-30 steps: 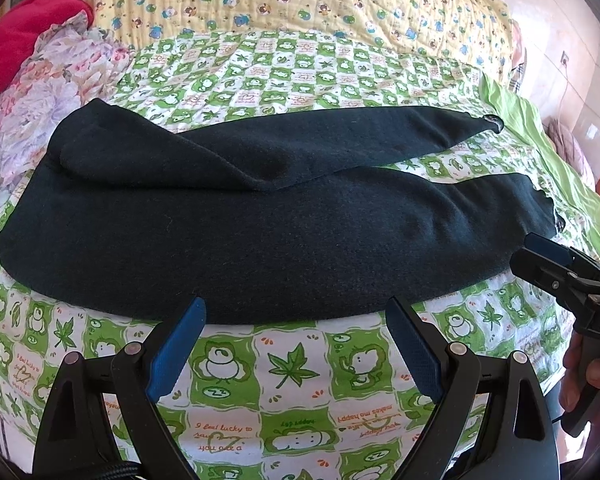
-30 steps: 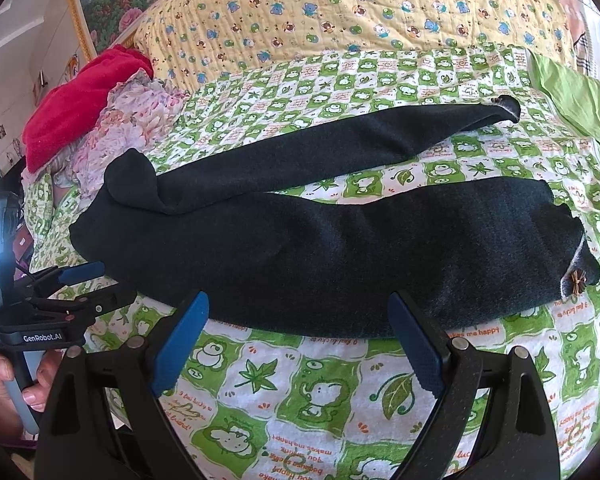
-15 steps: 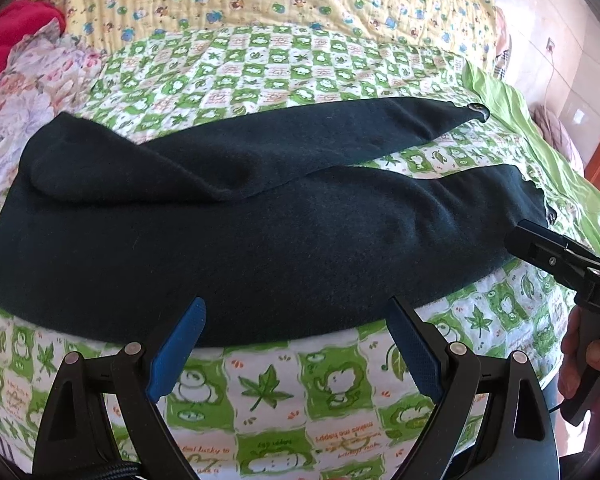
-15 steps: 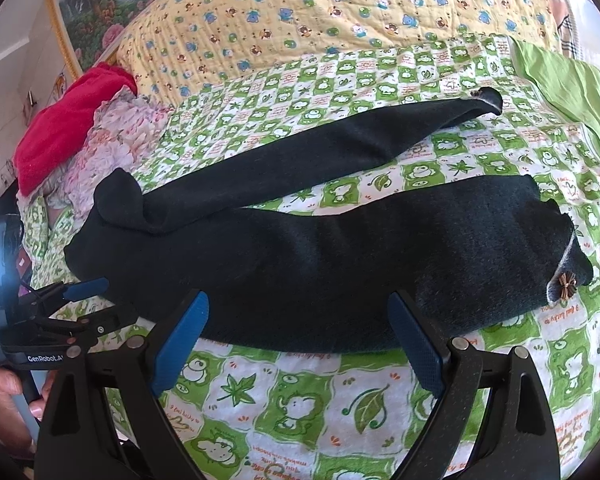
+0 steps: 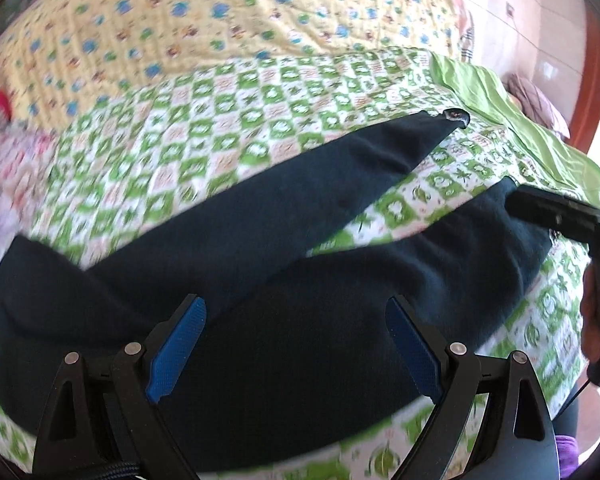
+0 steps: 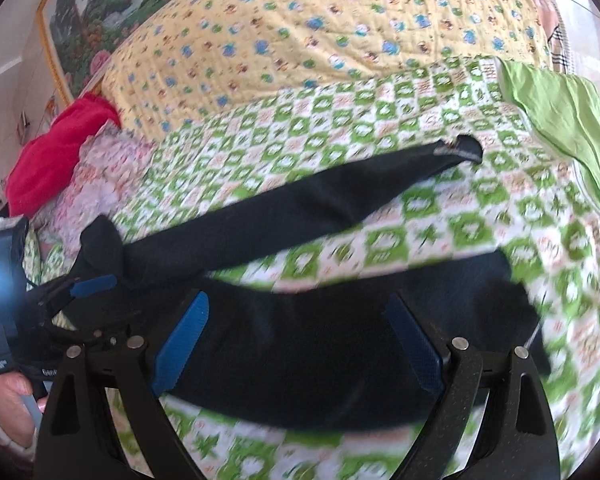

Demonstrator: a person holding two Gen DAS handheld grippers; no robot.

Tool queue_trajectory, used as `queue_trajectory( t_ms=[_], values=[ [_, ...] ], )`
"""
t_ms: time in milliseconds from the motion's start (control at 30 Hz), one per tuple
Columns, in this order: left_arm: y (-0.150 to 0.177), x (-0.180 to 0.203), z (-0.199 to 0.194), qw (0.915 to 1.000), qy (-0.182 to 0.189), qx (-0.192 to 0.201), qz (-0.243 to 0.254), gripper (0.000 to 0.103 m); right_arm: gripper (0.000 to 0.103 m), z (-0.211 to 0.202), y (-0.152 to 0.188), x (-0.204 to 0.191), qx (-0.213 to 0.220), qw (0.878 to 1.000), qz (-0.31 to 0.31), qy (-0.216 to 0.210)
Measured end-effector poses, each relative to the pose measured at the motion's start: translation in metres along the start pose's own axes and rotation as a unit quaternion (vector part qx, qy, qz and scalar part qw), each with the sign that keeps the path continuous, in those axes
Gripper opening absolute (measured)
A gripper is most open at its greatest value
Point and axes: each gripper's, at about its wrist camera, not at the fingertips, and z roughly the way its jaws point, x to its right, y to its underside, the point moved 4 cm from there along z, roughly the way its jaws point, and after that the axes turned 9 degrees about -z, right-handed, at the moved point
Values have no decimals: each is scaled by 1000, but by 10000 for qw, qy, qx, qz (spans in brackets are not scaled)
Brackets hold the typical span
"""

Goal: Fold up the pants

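**Both grippers wide open over the dark pants**

Left gripper, black frame with blue-padded fingers, stands spread wide with nothing between the pads. Directly beneath and ahead of it lies the broad waist end of the dark navy fleece pants, filling the space between the fingers. Whether the tips touch the cloth cannot be told; the picture is blurred.

Over on the other side, the right gripper is just as wide open, blue pads apart and holding nothing. Under it runs the nearer leg of the pants, stretching across towards the right, its hem just beyond the right fingertip.

The far leg angles away from the near one, up and to the right, with the green-and-white checked bedsheet showing in the wedge between them. The legs join at the left, where the waist is bunched.

Beyond the sheet lies a yellow quilted blanket with blue print, a plain lime-green cloth at the right edge, and a red fabric bundle on pink floral bedding at the left.
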Motion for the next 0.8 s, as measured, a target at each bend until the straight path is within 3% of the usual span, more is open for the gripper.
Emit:
queue_trajectory(
  t_ms=[133,433,667,800],
  values=[
    [-20,7,23,9997,128,-120,193,92,91,13,-20,28,-31,9993,208,299],
    [-51,29,78,9954,207,-401,847,92,91,47,-61,87,-71,9952,914,327],
    [-47,39,120,9862,111,-744,1475,92,91,76,-71,113,-235,9905,1314,319],
    [-45,36,131,9837,186,-847,1576,89,87,92,-72,129,-294,9870,1533,382]
  ],
)
